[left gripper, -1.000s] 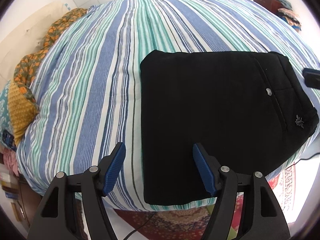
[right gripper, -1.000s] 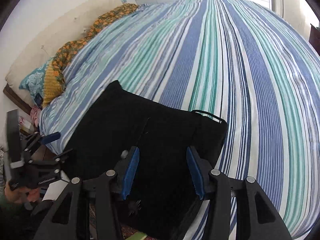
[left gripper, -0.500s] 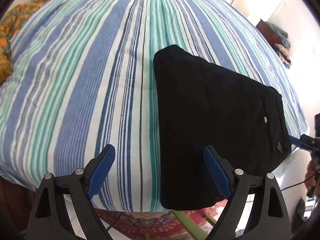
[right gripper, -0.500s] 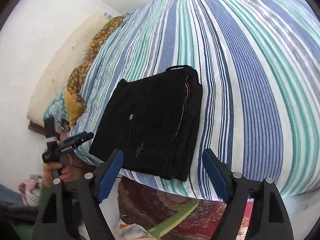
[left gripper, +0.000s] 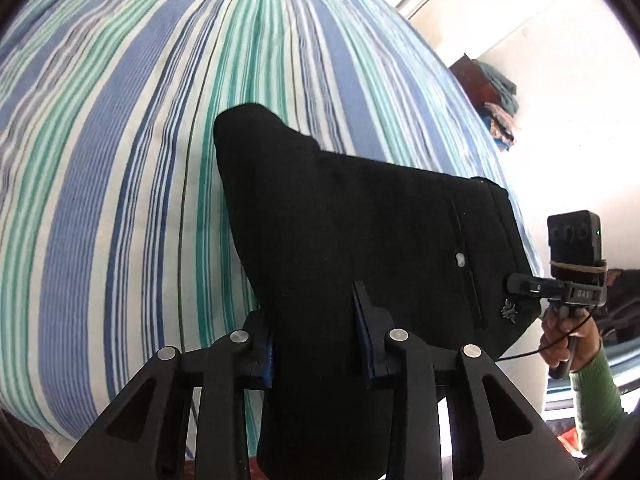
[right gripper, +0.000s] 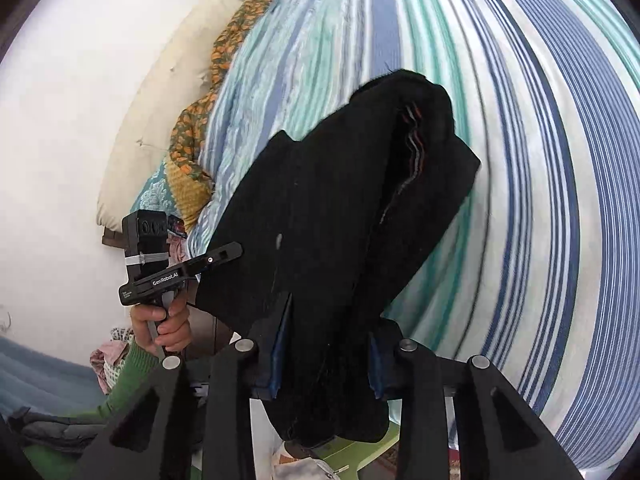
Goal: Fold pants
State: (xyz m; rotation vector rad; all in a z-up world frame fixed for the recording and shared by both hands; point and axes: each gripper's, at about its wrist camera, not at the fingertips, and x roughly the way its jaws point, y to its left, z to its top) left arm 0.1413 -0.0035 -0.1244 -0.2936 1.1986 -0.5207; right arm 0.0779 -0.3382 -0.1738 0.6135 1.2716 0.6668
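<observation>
Pants: black pants, folded into a thick bundle, were lying at the near edge of the bed with their near end lifted off the cover.
Pants detail: a pale button and a small silver emblem showed beside a back pocket seam; striped lining showed between the folded layers in the right wrist view.
Left gripper: left gripper had just been closing — its blue pads were pressed against both sides of the near folded edge of the pants, the fabric bunched between them.
Right gripper: right gripper had likewise just been closing and clamped the other near corner of the bundle, black cloth filling the gap between its pads and hanging below them.
Hands: a hand in a green sleeve gripped the handle of the left tool; a second hand held the right tool.
Bed: striped bed cover in blue, teal and white — it carried the far part of the pants.
Surroundings: an orange patterned cloth and a cream pillow lay at the head of the bed, well apart from the pants.
</observation>
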